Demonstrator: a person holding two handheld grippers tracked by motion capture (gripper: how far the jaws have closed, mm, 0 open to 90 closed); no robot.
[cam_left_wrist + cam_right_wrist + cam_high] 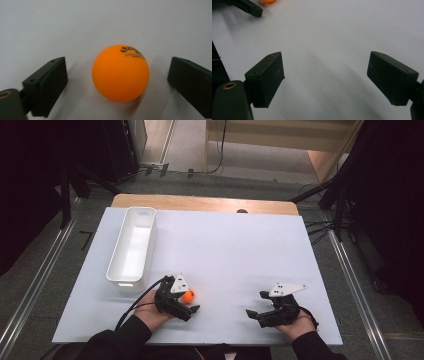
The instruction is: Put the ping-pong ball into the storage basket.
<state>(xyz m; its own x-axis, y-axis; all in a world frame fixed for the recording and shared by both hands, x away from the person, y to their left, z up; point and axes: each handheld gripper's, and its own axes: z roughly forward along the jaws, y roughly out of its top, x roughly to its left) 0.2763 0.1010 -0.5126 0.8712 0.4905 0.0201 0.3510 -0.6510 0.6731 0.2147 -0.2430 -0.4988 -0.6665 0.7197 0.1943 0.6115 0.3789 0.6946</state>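
Orange ball (120,73) between left gripper (117,82) jaws — seemingly untouched

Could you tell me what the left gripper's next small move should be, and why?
Probably close the left gripper on the orange ball: the ball sits between its open jaws on the white table, with a gap showing on each side.

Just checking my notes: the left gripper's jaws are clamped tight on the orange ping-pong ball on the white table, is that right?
Not quite. The left gripper has the orange ping-pong ball between its jaws on the white table, but the jaws aren't clamped: the left gripper view shows a gap on each side of the ball.
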